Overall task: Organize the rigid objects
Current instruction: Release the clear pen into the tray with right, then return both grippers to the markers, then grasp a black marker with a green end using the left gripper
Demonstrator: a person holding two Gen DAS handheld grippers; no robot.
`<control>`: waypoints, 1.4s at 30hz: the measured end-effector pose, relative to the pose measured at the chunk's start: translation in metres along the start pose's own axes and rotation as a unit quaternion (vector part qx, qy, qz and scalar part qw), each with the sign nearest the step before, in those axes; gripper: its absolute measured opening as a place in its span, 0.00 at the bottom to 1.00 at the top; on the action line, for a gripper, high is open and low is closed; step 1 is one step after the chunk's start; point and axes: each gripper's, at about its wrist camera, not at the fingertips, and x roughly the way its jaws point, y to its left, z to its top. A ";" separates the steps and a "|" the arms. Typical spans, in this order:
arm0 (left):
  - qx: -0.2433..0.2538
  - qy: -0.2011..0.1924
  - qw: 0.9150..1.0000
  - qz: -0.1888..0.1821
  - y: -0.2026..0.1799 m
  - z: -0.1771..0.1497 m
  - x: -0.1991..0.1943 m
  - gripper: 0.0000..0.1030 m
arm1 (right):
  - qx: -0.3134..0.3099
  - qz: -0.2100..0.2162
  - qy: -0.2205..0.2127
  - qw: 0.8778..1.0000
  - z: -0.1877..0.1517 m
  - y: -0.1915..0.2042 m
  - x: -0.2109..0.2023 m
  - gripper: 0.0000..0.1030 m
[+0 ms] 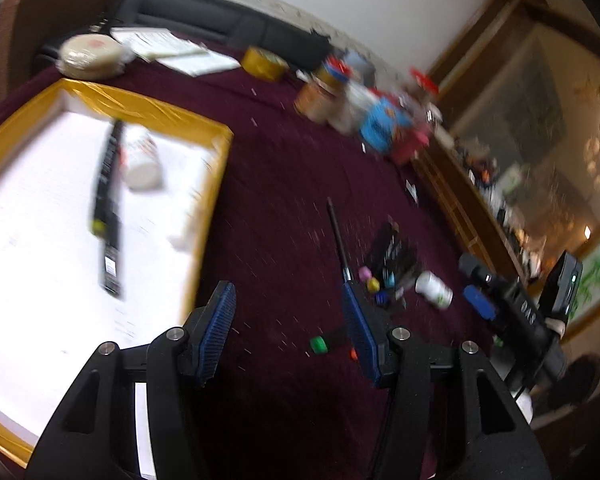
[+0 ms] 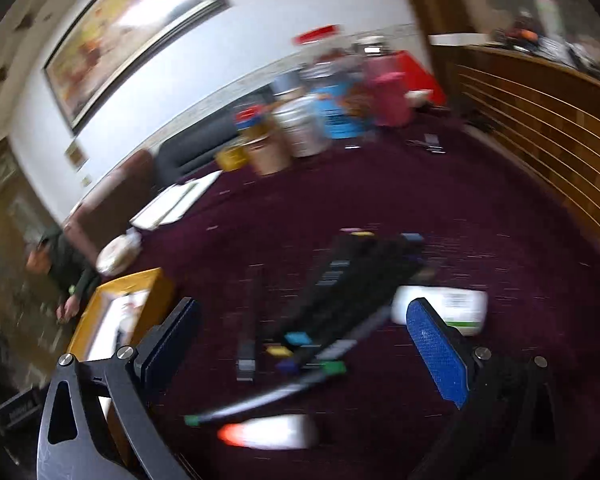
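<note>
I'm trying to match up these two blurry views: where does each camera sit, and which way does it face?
Left wrist: rides the left claw, looking down and forward over the maroon tablecloth at the yellow-rimmed tray; both its fingers show, apart, nothing between, and the right claw enters at right.
Right wrist: rides the right claw, facing the pile of dark markers and a white bottle; its fingers stand wide, empty.
Shared: tray, markers, white bottle and the far cluster of containers.

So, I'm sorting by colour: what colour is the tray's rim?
Golden yellow, around a white inside; the tray shows best in the left wrist view.
</note>
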 end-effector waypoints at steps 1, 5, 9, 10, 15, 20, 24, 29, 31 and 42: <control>0.009 0.012 1.000 0.003 -0.009 -0.003 0.009 0.52 | 0.007 -0.009 -0.002 1.000 0.001 -0.012 0.000 0.98; 0.061 0.031 0.997 0.019 -0.041 -0.014 0.027 0.52 | 0.039 -0.022 -0.006 0.999 -0.002 -0.054 0.008 0.98; 0.132 0.039 0.989 0.054 -0.064 -0.027 0.043 0.52 | 0.067 -0.019 0.000 0.998 -0.009 -0.080 0.016 0.98; 0.148 0.039 0.986 0.063 -0.068 -0.028 0.048 0.52 | 0.077 -0.007 0.004 0.997 -0.008 -0.082 0.019 0.98; 0.235 0.040 0.966 0.102 -0.084 -0.036 0.072 0.52 | 0.072 0.005 0.014 0.997 -0.010 -0.082 0.022 0.98; 0.281 0.045 0.954 0.091 -0.107 -0.052 0.074 0.15 | 0.073 0.009 0.014 0.997 -0.014 -0.083 0.018 0.98; 0.294 0.048 0.950 0.098 -0.118 -0.062 0.071 0.15 | 0.076 0.007 0.019 0.997 -0.012 -0.084 0.022 0.98; 0.295 0.055 0.948 0.104 -0.124 -0.065 0.069 0.15 | 0.073 0.006 0.026 0.997 -0.013 -0.083 0.023 0.98; 0.296 0.060 0.948 0.103 -0.126 -0.069 0.066 0.07 | 0.075 0.006 0.028 0.997 -0.013 -0.084 0.024 0.98; 0.271 0.057 0.960 0.042 -0.118 -0.063 0.044 0.05 | 0.082 0.003 0.035 0.996 -0.013 -0.086 0.025 0.98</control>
